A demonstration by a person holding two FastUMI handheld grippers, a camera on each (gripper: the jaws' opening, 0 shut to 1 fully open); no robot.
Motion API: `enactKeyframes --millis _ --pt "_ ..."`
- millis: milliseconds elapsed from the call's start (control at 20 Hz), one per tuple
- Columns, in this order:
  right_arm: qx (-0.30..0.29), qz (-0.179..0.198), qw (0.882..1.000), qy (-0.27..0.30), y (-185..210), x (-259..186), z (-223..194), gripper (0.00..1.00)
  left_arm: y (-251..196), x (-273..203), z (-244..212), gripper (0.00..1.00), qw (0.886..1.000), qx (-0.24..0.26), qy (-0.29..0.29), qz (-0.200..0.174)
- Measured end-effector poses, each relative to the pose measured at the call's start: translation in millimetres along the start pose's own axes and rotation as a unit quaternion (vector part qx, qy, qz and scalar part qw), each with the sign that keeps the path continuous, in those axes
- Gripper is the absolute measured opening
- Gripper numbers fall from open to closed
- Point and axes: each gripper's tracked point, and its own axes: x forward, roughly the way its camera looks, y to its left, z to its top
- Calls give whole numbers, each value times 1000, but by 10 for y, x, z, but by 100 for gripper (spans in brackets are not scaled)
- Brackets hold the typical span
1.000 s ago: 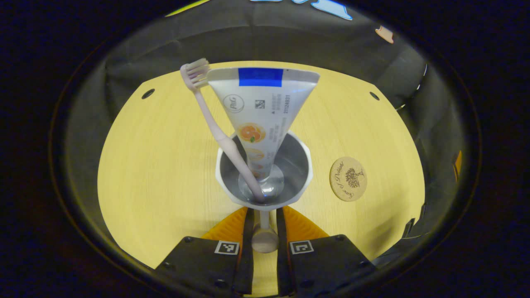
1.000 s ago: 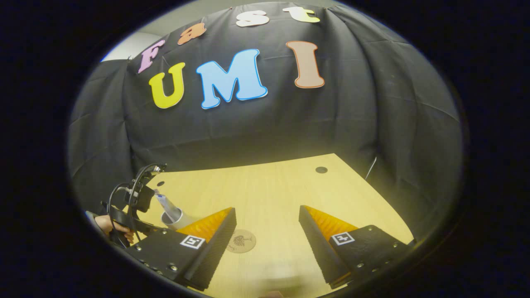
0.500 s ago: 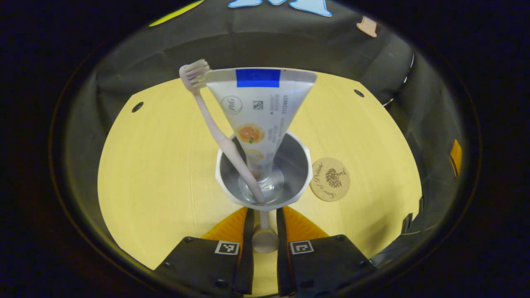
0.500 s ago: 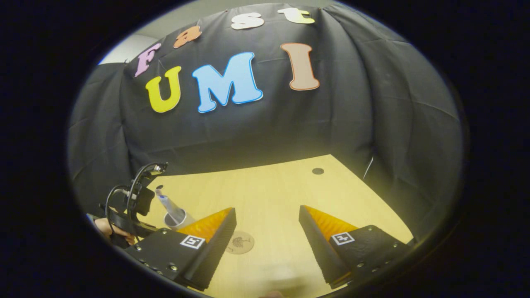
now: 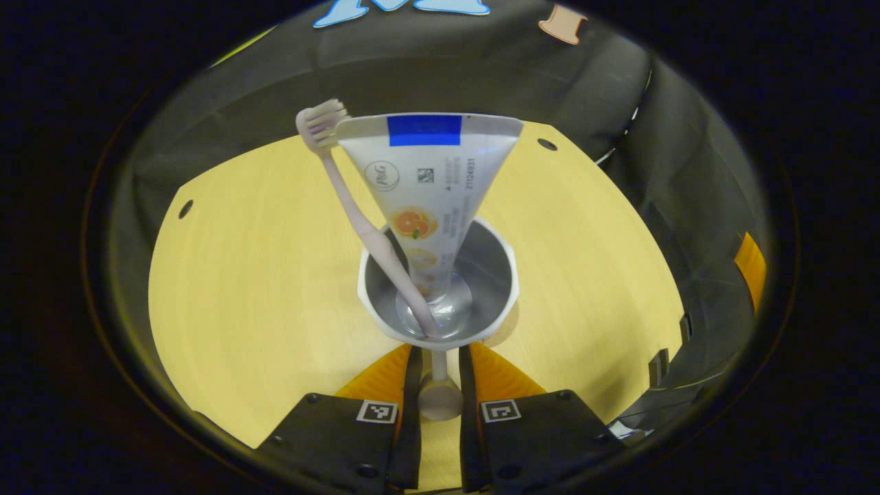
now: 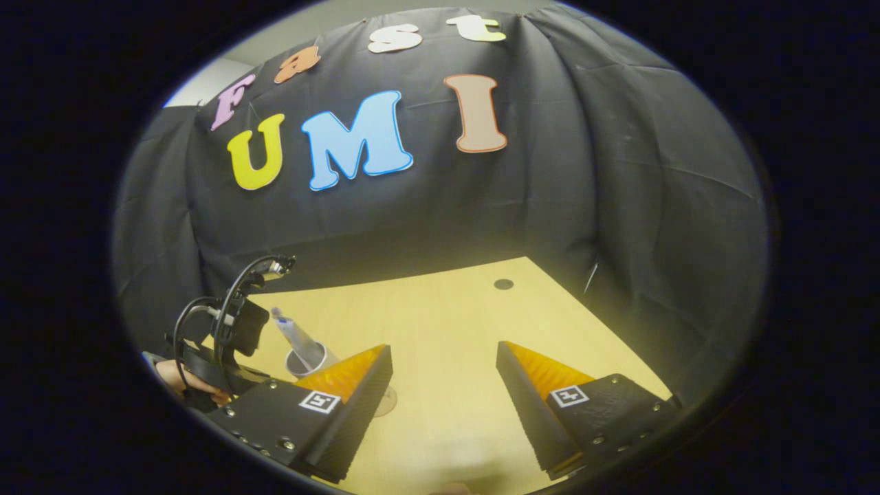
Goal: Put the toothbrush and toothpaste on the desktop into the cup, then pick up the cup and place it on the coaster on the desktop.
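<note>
A white cup [image 5: 505,275] with a grey inside holds a pale pink toothbrush [image 5: 357,213], bristles up, and a toothpaste tube [image 5: 426,185] standing cap down. My left gripper [image 5: 438,352] is shut on the cup's handle [image 5: 438,395] at the near side. In the right gripper view the cup [image 6: 311,357] with the tube [image 6: 294,335] hangs in the left gripper [image 6: 227,340], held by a hand. A sliver of the round cork coaster [image 6: 386,401] peeks out just below and right of the cup. My right gripper [image 6: 443,359] stands open over the table with nothing between its fingers.
The light wooden table [image 5: 261,261] has small dark holes near its corners [image 5: 547,144]. Black cloth walls close it in at the back and right. Bare tabletop [image 6: 447,323] stretches ahead of the right gripper.
The left gripper has carried the cup to the right: the coaster slid from the cup's right side to underneath it. The right gripper stayed open and turned slightly.
</note>
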Motion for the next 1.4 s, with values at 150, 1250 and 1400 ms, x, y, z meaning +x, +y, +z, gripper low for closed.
enactKeyframes --millis 150,1250,1400 --pt "9 -9 1000 1 -136 -13 13 95 -165 105 25 30 1000 9 8 -5" --pt "15 8 1000 14 -400 49 -27 95 -329 254 -66 34 998 40 21 32" --pt "-8 10 1000 16 -388 50 -28 95 -428 249 -92 55 999 32 9 25"
